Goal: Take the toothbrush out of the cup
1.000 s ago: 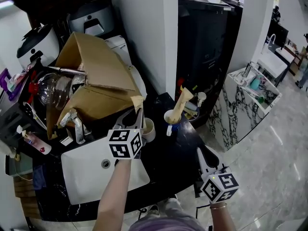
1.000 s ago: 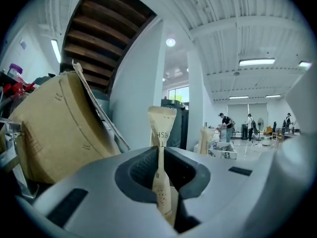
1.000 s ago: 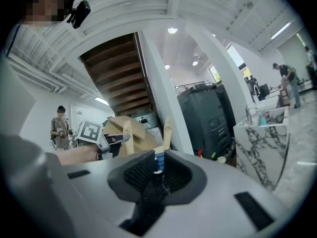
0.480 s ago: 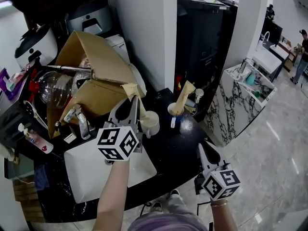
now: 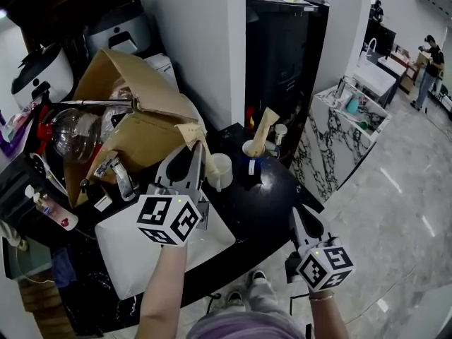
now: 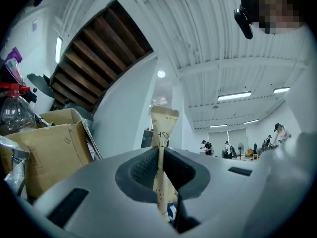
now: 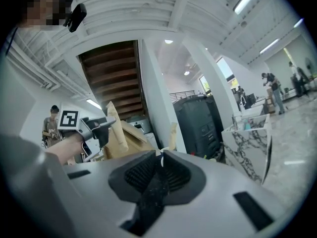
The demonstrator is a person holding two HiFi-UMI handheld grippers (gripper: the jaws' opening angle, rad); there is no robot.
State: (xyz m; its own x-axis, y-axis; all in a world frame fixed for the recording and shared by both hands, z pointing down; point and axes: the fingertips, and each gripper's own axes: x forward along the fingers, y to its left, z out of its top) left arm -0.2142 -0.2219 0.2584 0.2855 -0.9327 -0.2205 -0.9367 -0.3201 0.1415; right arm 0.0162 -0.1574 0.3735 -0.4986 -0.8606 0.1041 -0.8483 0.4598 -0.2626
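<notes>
My left gripper (image 5: 195, 154) is shut on a toothbrush in a tan paper wrapper (image 5: 191, 133), held up above and left of the white cup (image 5: 221, 169). In the left gripper view the wrapper (image 6: 163, 133) stands upright, pinched between the jaws of the left gripper (image 6: 159, 157). A second wrapped toothbrush (image 5: 265, 128) leans in another cup (image 5: 249, 149) further right. My right gripper (image 5: 299, 222) hangs over the counter's front edge, shut with nothing in it. In the right gripper view the right gripper (image 7: 161, 158) has its pads together, and the left gripper (image 7: 101, 127) with its wrapper (image 7: 113, 117) shows at left.
A white sink (image 5: 123, 249) with a chrome tap (image 5: 120, 179) lies under my left arm. An open cardboard box (image 5: 138, 108), a glass jug (image 5: 70, 133) and kitchen appliances crowd the back left. The black counter (image 5: 265, 203) ends at right by a marble-fronted unit (image 5: 332, 147).
My left gripper has risen and drawn back from the white cup with the wrapped toothbrush in it. The right gripper has shifted a little.
</notes>
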